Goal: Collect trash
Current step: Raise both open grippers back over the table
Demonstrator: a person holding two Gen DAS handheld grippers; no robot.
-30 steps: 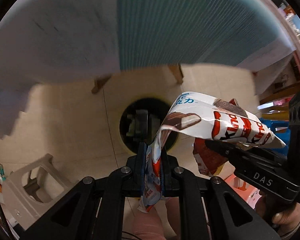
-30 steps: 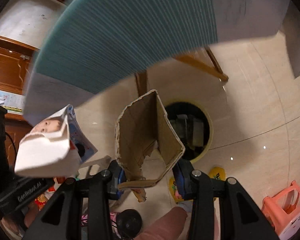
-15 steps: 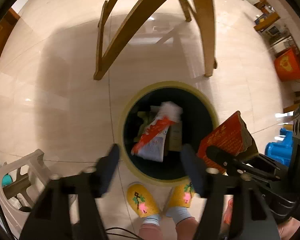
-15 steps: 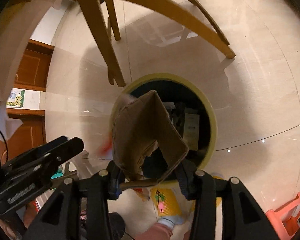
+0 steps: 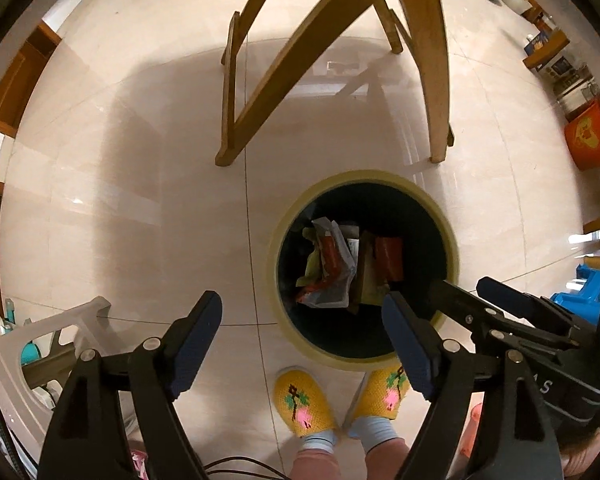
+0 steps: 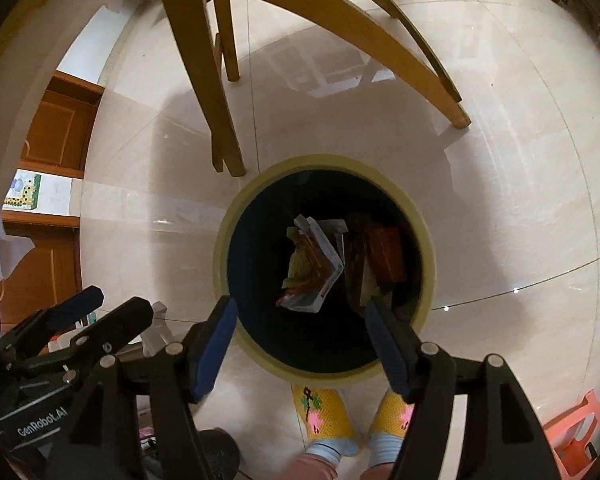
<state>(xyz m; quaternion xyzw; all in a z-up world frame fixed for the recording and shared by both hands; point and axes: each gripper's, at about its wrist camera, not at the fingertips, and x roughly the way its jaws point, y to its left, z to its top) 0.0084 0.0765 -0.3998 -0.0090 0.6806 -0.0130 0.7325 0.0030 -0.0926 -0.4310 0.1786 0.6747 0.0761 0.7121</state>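
A round bin with a yellow-green rim (image 5: 364,176) (image 6: 324,160) stands on the tiled floor below both grippers. Inside it lie a crumpled snack wrapper (image 5: 332,268) (image 6: 316,264), a red-brown cardboard box (image 5: 388,256) (image 6: 386,254) and other scraps. My left gripper (image 5: 300,308) points straight down at the bin's left edge, its jaws opening wide with nothing between them. My right gripper (image 6: 300,312) hangs over the bin's near rim, its jaws also opening and empty. Each gripper shows in the other's view: the right gripper (image 5: 500,308) and the left gripper (image 6: 80,312).
Wooden table legs (image 5: 436,80) (image 6: 204,80) stand just beyond the bin. A person's yellow slippers (image 5: 304,400) (image 6: 324,412) sit at its near side. A white plastic stool (image 5: 32,344) is at the left, an orange bucket (image 5: 592,140) and a pink stool (image 6: 576,424) at the right.
Both grippers sank from tabletop level to just above the bin. The left let go of the wrapper and the right of the cardboard box; both pieces now lie inside the bin.
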